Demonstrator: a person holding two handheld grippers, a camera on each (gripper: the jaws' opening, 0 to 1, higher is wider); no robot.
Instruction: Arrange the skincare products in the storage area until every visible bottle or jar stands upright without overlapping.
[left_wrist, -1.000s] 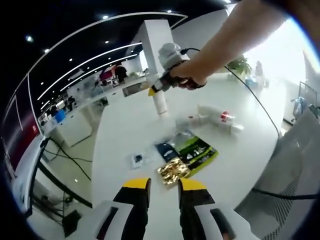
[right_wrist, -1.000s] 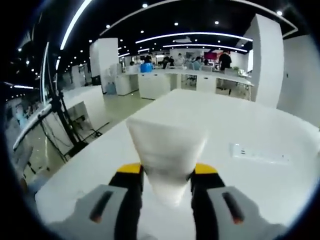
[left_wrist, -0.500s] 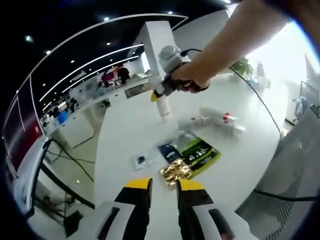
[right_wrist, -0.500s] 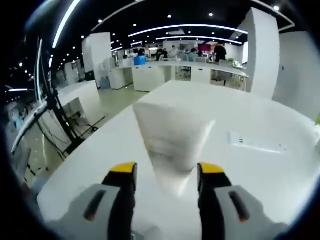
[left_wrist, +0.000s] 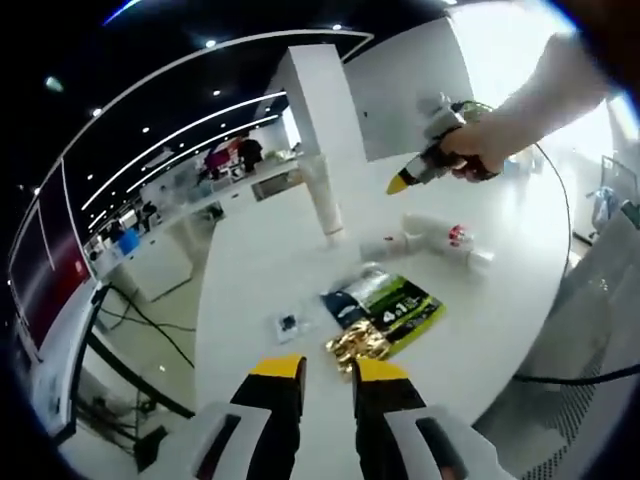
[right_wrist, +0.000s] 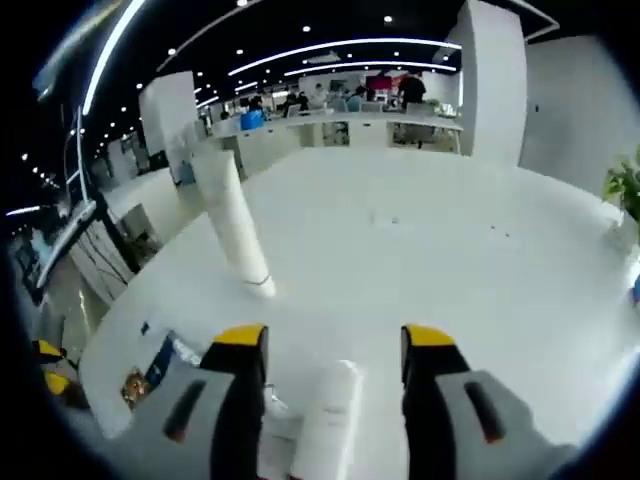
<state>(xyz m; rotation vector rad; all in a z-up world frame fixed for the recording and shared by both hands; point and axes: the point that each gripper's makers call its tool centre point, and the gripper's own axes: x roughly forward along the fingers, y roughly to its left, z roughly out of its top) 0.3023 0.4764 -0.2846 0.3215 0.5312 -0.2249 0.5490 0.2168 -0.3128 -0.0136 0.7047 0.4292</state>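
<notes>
white desk (left_wrist: 250, 270) in an open office carries a tall white tube (left_wrist: 326, 198) standing upright on its cap. near it white bottles (left_wrist: 432, 238) lie on their sides, beside green and gold sachets (left_wrist: 385, 312). right claw (right_wrist: 333, 345) is spread and empty above a lying bottle (right_wrist: 328, 420). left claw (left_wrist: 327, 368) hangs slightly parted, holding nothing.

Left gripper view faces across table (left_wrist: 250, 270); right gripper view looks down nearer; both share upright tube (left_wrist: 325, 200).
</notes>
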